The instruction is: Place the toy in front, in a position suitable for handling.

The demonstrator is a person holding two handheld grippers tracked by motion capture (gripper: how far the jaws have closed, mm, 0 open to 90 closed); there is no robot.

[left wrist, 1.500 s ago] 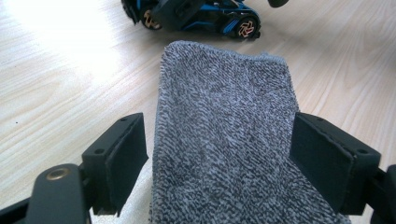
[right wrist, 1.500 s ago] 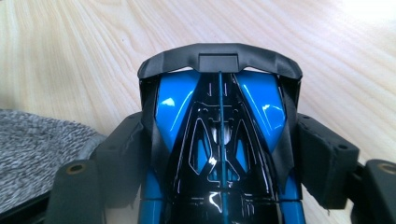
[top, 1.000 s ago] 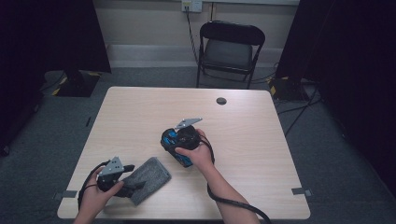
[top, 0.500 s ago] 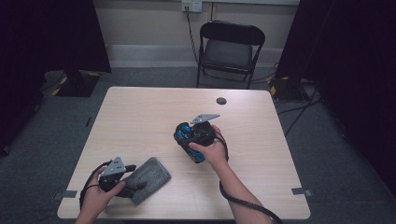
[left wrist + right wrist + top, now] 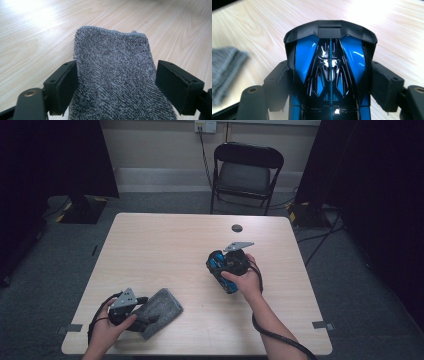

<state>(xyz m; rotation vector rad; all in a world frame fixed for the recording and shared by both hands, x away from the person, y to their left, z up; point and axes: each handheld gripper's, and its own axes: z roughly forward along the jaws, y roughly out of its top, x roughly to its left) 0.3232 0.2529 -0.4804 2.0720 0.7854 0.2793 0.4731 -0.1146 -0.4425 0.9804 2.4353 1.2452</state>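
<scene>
High view: a grey cloth (image 5: 159,312) is seen near the table's (image 5: 165,250) front-left corner, with the left gripper (image 5: 142,319) at it; a blue and black toy car (image 5: 223,269) is held by the right gripper (image 5: 225,270) right of the table's middle. Left gripper view: jaws are spread wide, straddling the cloth (image 5: 113,80), not pinched; it is judged soft, light, best taken at an edge. Right gripper view: jaws are closed on the car's (image 5: 329,70) sides; its glossy shell is judged stiff, slippery, best held at the flanks.
</scene>
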